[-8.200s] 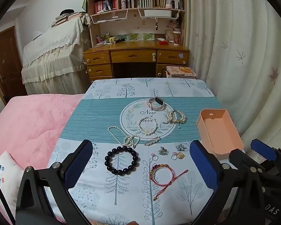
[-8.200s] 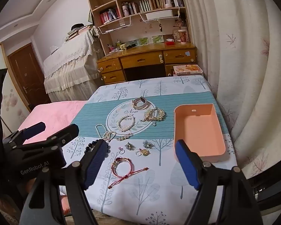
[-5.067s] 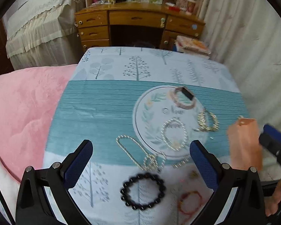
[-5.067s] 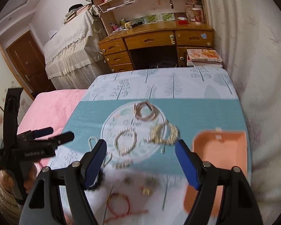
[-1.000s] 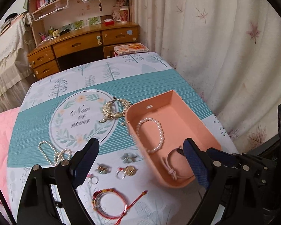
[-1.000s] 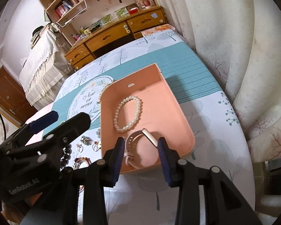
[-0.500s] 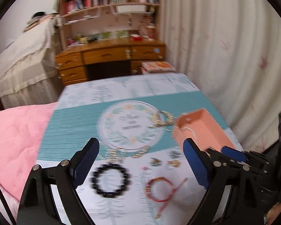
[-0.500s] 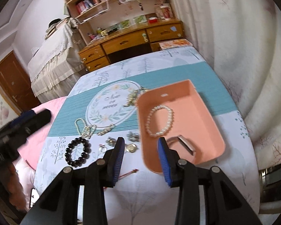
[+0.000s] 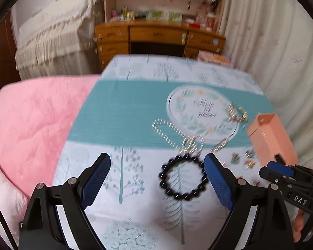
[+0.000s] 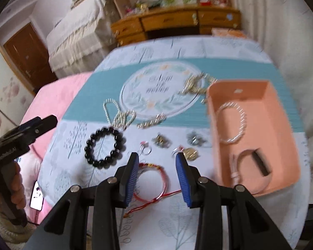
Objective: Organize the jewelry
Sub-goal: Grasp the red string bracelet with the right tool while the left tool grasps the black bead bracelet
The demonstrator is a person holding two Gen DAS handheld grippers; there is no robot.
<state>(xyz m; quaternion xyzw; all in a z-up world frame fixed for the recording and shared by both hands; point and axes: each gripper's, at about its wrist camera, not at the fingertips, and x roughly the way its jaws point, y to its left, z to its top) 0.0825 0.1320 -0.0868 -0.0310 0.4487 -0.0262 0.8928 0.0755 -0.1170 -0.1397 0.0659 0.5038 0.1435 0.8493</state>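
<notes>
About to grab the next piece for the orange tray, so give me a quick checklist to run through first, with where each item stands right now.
1. Right gripper empty, fingers apart: ok.
2. Left gripper empty, fingers wide: ok.
3. Red string bracelet flat on the cloth, lying in line with the gap in the right gripper: ok.
4. Black bead bracelet lying apart from its neighbours, in front of the left gripper: ok.
5. Orange tray has free floor beside the pearl bracelet and watch band: ok.
6. Small rings and charms sharp enough to target: cannot tell, blurred.

Black bead bracelet (image 10: 104,146), peach tray (image 10: 281,141) (teal-banded, tree-printed tablecloth (image 10: 89,83))
</notes>
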